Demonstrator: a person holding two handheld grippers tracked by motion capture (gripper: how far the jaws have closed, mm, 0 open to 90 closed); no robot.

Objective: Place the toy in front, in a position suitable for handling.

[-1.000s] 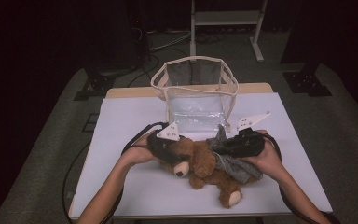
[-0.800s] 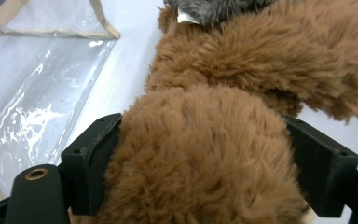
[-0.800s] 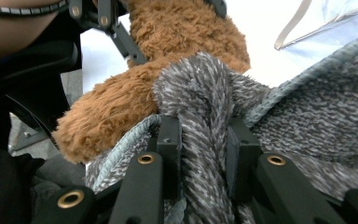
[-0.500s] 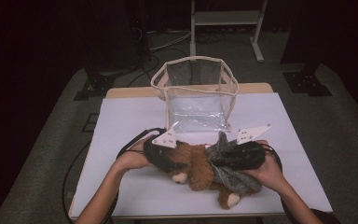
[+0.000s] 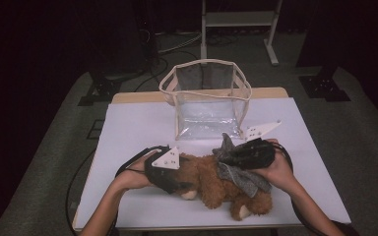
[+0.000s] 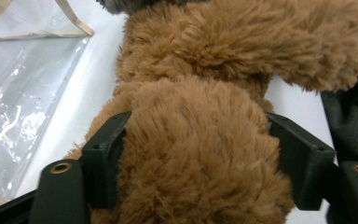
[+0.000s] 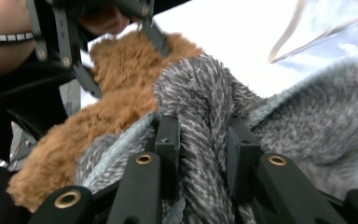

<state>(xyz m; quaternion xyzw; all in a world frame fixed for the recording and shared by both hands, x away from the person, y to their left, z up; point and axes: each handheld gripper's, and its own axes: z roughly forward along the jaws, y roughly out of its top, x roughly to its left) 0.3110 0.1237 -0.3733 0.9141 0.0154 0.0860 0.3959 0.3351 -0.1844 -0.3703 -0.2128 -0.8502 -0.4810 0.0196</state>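
Note:
A brown teddy bear (image 5: 211, 184) lies on its side near the front of the white table (image 5: 128, 128), with a grey knitted garment (image 5: 241, 177) draped over its body. My left gripper (image 5: 184, 183) comes in from the left at the bear's head end. In the left gripper view its jaws have just been opening a little, and the left gripper (image 6: 196, 135) still presses on a rounded brown furry part (image 6: 200, 154) between them. My right gripper (image 5: 225, 153) reaches in from the right. The right gripper (image 7: 205, 133) is shut on a bunched fold of the grey garment (image 7: 200, 98).
A clear plastic bag with beige trim (image 5: 206, 98) stands upright and open at the back middle of the table, just beyond the bear. Black cables (image 5: 128, 164) loop from both grippers. Dark floor and stand legs (image 5: 236, 29) lie beyond the table.
My left hand and gripper have drawn toward the table's near edge and slightly left, with the bear's head end following. The right hand has stayed nearly where it was, still on the grey garment.

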